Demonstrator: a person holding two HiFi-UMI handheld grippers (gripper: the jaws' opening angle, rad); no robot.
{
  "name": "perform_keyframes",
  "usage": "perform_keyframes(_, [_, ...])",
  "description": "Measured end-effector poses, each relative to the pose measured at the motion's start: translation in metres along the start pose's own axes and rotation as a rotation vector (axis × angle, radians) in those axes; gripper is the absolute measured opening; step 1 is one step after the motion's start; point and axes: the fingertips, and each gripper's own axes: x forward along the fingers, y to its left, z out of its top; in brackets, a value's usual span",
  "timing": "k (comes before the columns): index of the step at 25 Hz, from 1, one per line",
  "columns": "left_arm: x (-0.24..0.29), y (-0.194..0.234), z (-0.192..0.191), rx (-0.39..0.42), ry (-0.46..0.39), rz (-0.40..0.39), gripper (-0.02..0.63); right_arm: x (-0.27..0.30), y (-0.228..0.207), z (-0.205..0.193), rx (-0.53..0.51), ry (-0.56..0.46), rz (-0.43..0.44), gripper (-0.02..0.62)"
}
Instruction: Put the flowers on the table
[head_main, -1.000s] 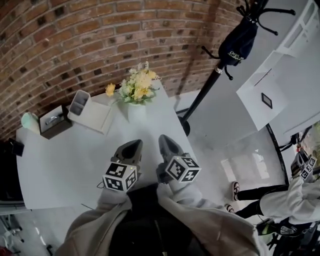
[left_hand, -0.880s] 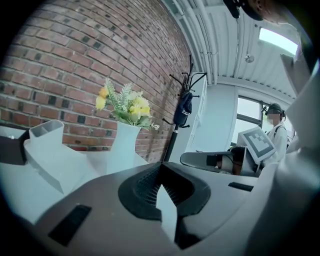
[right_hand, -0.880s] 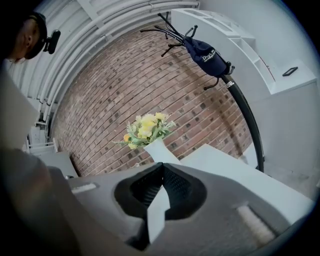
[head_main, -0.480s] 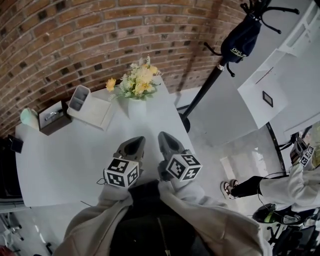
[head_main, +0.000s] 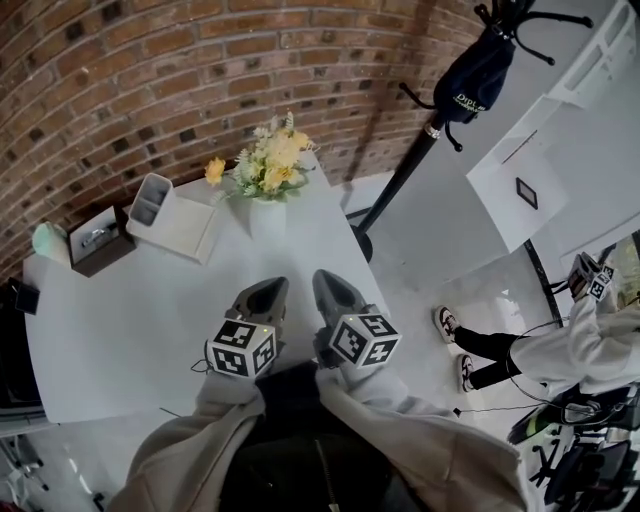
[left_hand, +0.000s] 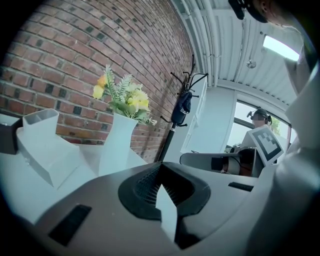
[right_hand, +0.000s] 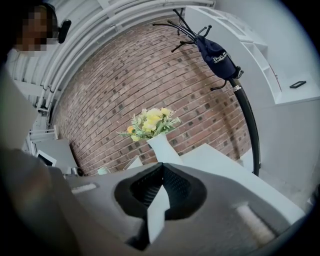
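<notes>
A bunch of yellow and white flowers (head_main: 266, 166) stands in a white vase (head_main: 268, 214) at the far edge of the white table (head_main: 130, 320), against the brick wall. The flowers (left_hand: 122, 96) and vase (left_hand: 116, 145) also show ahead in the left gripper view, and the flowers (right_hand: 150, 121) with the vase (right_hand: 164, 148) in the right gripper view. My left gripper (head_main: 267, 291) hovers over the table's near side, shut and empty. Beside it, my right gripper (head_main: 326, 283) is shut with nothing in it. Both sit well short of the vase.
A white box (head_main: 181, 222) with an upright holder (head_main: 150, 198) lies left of the vase, next to a dark box (head_main: 96, 238) and a pale green object (head_main: 47, 240). A black coat stand (head_main: 402, 180) with a navy bag (head_main: 478, 73) rises right of the table. A person (head_main: 560, 345) is at the right.
The two grippers have stayed almost in place. The head view has shifted slightly, and the person on the right has walked further into view.
</notes>
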Motion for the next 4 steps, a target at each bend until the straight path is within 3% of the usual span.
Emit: perform_keyframes(4, [0.0015, -0.0009, -0.0018, 0.0, 0.011, -0.006, 0.003, -0.0022, -0.003, 0.0014, 0.009, -0.006, -0.015, -0.002])
